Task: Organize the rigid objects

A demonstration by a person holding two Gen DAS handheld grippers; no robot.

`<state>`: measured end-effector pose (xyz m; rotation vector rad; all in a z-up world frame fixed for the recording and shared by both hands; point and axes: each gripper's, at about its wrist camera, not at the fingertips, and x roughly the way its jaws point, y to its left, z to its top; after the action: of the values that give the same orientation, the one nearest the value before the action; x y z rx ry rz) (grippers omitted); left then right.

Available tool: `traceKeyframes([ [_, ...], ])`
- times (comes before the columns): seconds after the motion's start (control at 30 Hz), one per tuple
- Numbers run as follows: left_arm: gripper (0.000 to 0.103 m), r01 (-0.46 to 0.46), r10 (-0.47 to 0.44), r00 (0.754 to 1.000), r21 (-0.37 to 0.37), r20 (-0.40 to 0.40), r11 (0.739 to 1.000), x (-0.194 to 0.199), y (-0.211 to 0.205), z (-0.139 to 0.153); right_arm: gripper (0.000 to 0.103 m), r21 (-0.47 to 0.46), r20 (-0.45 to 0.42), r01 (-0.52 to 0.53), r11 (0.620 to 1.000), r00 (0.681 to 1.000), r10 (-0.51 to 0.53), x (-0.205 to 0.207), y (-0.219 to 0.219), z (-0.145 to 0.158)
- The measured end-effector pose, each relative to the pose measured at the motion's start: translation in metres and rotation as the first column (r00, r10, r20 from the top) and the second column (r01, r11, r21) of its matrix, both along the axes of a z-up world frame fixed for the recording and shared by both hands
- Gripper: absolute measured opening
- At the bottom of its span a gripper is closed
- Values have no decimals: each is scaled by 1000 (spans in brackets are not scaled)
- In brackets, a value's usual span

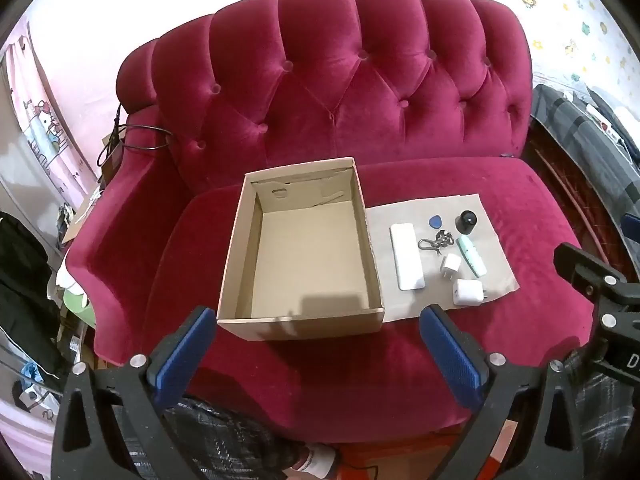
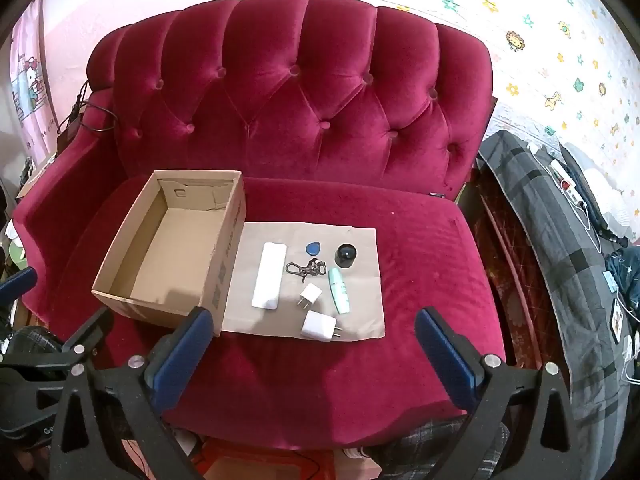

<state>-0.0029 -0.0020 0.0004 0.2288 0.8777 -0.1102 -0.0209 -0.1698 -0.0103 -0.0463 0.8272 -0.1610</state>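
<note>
Both the left hand-held gripper [image 1: 316,344] and right hand-held gripper [image 2: 314,344] hang spread apart, empty, near the cardboard box [image 1: 300,252] on the sofa [image 1: 520,312].

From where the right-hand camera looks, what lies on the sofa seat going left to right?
Cardboard box → long white bar → keychain → mint tube, all but the box on a brown paper sheet. The two white chargers, blue tag and black cap overlap these in the order, so they are left out.
</note>
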Motion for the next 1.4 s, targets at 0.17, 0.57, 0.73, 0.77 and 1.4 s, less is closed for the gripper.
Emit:
traceKeyframes([
  [0.17,103,9,-9,1000,0,-3,1000,0,0,-1,103,7,-4,-3,1000,1000,3,-1,0,-1],
  [0.57,103,13,-13,1000,0,-6,1000,2,0,0,103,8,2,-5,1000,1000,5,2,1,4],
  [0.73,103,12,-12,1000,0,4,1000,1,0,1,103,7,8,-4,1000,1000,4,1,2,3],
  [0.77,103,12,-12,1000,1,6,1000,1,-1,1,103,7,9,-4,1000,1000,4,1,2,4],
  [1.4,103,23,-23,1000,2,7,1000,10,-2,1,103,2,21,7,1000,1000,-7,3,-2,3],
])
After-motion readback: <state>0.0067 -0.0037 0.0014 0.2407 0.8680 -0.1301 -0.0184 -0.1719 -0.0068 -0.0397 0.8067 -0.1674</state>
